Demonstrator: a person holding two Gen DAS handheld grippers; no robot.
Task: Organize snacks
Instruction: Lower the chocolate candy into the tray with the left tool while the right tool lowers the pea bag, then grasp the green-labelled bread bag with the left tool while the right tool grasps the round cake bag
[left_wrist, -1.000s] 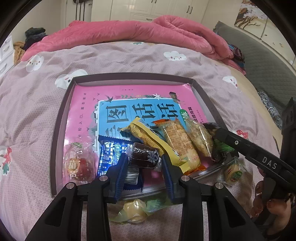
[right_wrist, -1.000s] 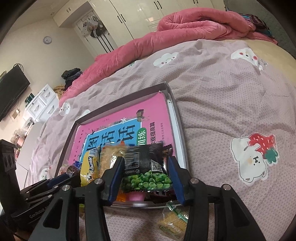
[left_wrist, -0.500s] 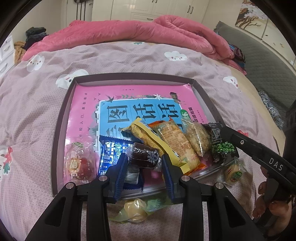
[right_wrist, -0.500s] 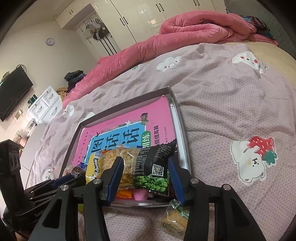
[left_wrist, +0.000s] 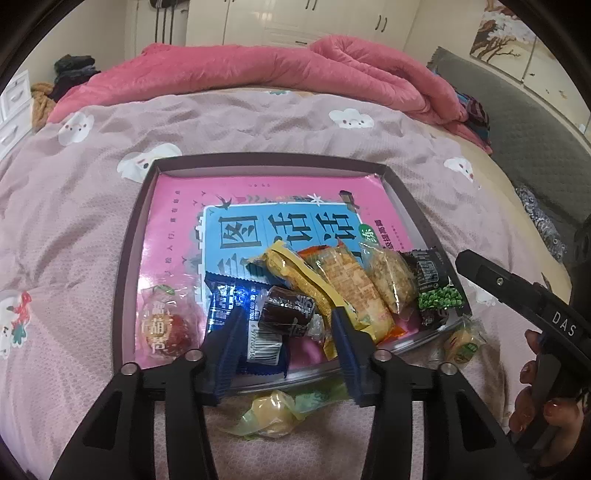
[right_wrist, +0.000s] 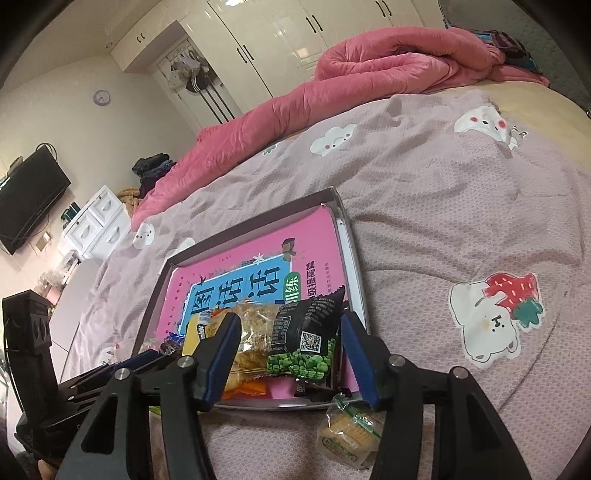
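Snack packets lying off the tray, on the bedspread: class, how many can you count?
2. A yellow-green wrapped sweet lies just outside the tray's near rim, in front of the left tool. A small cracker packet lies by the tray's near right corner. Others may be hidden.

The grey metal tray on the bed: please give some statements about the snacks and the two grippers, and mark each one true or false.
1. The black packet of green peas lies in the grey metal tray. True.
2. The left gripper is clamped on the dark brown wrapped candy. False: its jaws have just been opening, and the candy lies free between them.
3. All snacks are in the tray. False: a yellow-green wrapped candy and a clear packet of crackers lie on the bedspread.
4. The right gripper is open. True.
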